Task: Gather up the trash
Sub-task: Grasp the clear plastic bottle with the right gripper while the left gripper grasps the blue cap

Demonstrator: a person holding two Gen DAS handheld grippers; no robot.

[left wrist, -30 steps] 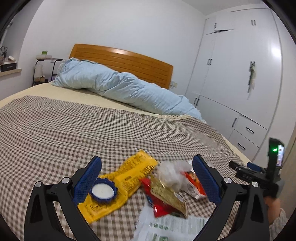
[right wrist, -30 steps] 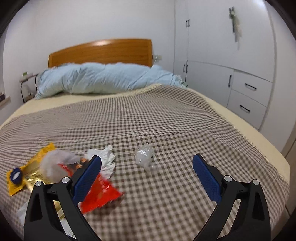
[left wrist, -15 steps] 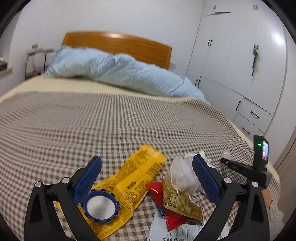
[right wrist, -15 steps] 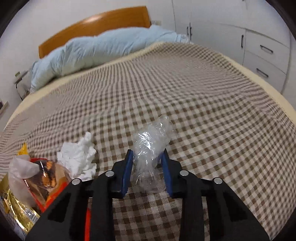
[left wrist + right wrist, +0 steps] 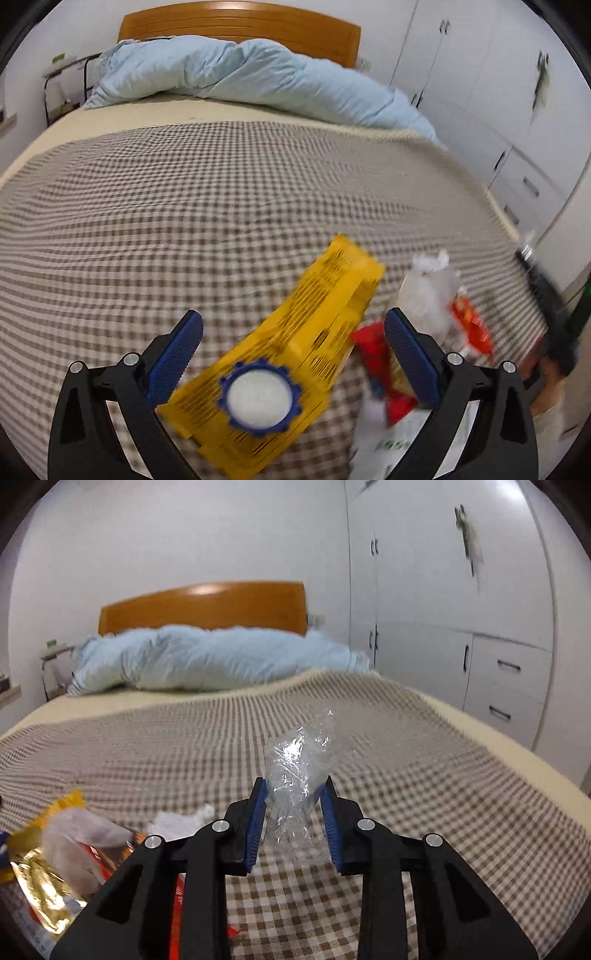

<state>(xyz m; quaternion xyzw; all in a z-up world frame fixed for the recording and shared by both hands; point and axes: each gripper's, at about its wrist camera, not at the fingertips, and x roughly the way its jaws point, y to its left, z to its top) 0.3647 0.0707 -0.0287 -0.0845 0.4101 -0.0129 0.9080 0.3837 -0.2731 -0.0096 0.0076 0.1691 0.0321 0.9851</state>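
Blurring yellow wrapper print, unreadable.

Even, cool indoor light, no hard shadows. Glare patch on the headboard and a sheen on the wardrobe doors. Both views: strong fisheye bowing, black vignette at corners. Left wrist view is motion-blurred: wrapper, cap and blanket checks smeared. Right wrist view sharper; film shows specular glints, far bedding soft.
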